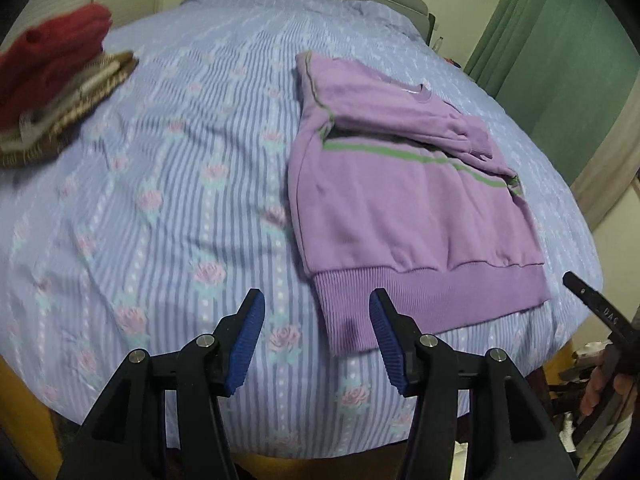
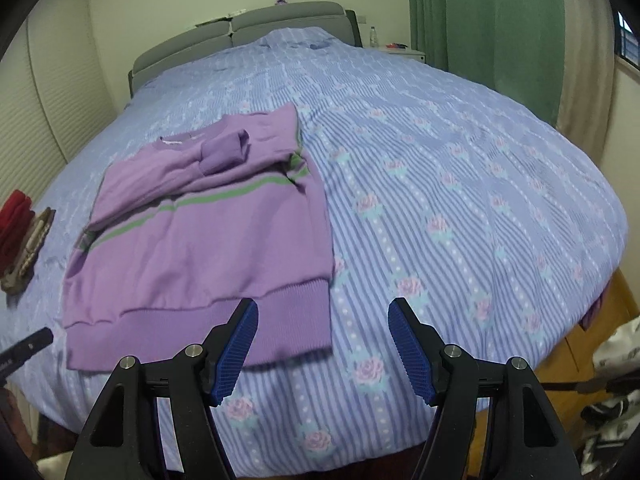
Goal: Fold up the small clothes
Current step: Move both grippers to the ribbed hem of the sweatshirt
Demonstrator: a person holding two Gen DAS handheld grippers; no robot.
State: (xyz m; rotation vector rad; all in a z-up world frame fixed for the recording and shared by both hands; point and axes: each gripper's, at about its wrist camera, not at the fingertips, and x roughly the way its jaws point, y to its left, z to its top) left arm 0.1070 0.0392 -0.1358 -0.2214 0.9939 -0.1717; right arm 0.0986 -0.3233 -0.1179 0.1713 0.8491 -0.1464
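A purple sweater (image 1: 400, 208) lies flat on the bed (image 1: 168, 184), close to the bed's near edge, its ribbed hem turned toward that edge. Both sleeves are folded in across the chest, and a green stripe runs across the front. The collar points toward the grey headboard (image 2: 240, 32) at the far end.

The left claw (image 1: 317, 310) hovers over the near edge of the bed with its jaws parted and nothing between them; its right blue pad sits just over the hem's near left corner, though whether it touches the cloth cannot be told. The right claw (image 2: 323, 316) hangs over the same edge at the hem's other corner, jaws standing wide with only the striped bedcover showing between them; its left pad overlaps the hem in view.

Toward the left edge of the bed, well apart from the sweater, sits a stack of folded clothes (image 1: 68, 108) with a red garment (image 1: 52, 60) on top. A green curtain (image 2: 480, 20) hangs beyond the bed's right side, near a small nightstand (image 2: 404, 53) with a bottle (image 2: 373, 36).
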